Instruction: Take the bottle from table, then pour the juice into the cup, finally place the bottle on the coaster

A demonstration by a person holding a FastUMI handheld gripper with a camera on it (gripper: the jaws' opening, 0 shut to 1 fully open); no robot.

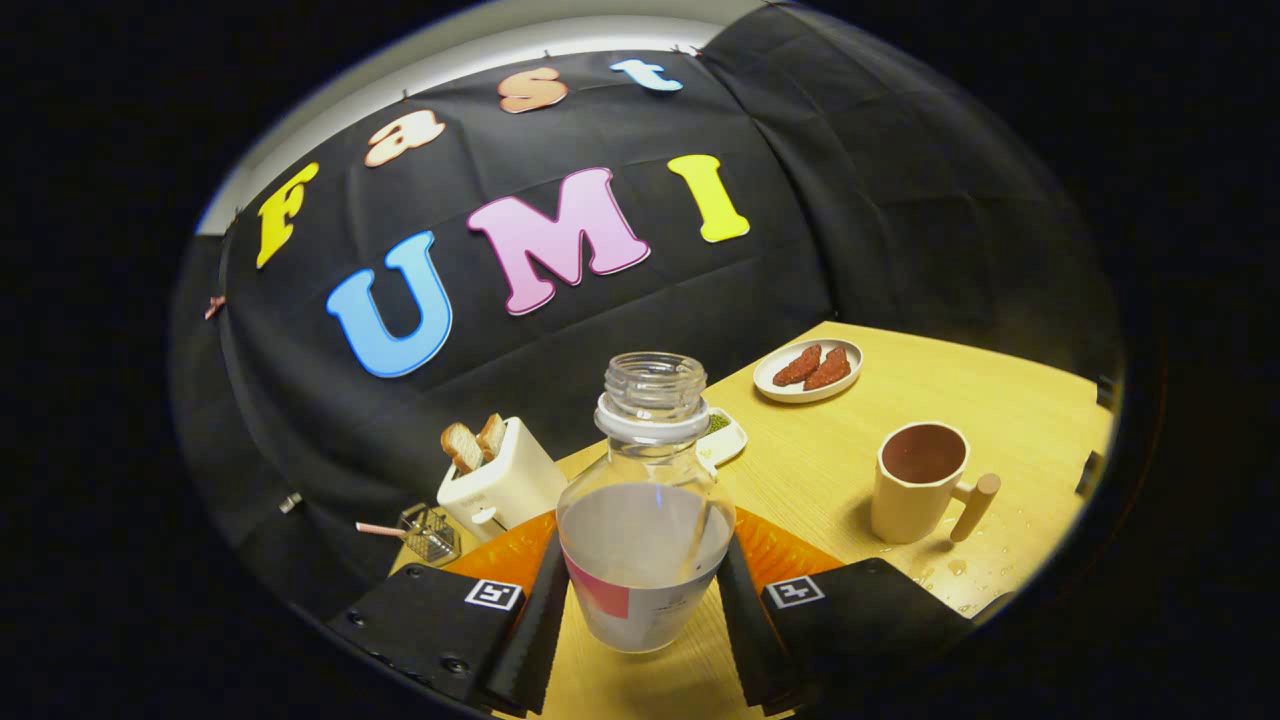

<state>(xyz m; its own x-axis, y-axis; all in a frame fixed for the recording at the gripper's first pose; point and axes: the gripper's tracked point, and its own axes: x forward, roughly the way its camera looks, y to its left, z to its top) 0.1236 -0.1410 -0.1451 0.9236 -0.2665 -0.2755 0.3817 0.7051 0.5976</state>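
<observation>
From the gripper view I record the gripper point(643, 590) held low over the wooden counter point(850, 470), with the bottle point(645, 510) standing between its jaws. The bottle is clear, uncapped, upright or very nearly so, and holds pale cloudy juice to roughly the middle of its body; a label with a pink patch wraps its lower part. Both fingers point(540, 620) lie tight against the bottle's sides, one on each flank, so I judge the jaws clenched on the bottle. I cannot tell whether the bottle's base rests on the counter or sits just clear of it. Directly behind the bottle and the fingers I note an orange ribbed coaster point(790, 550), partly hidden by them. Beyond the right finger stands the cup point(920, 482), cream outside, brown inside, with a wooden peg handle pointing away from the bottle; it is well apart from the bottle. Small wet drops point(955, 568) lie on the counter just beside the cup's base. Beyond the left finger sits a cream toaster point(500, 480) with two slices of toast in it, and a small wire basket point(432, 535) just beside that. Farther back I see a small dish of green matter point(722, 432) behind the bottle's neck, and a white plate point(808, 370) carrying two reddish-brown pieces.
</observation>
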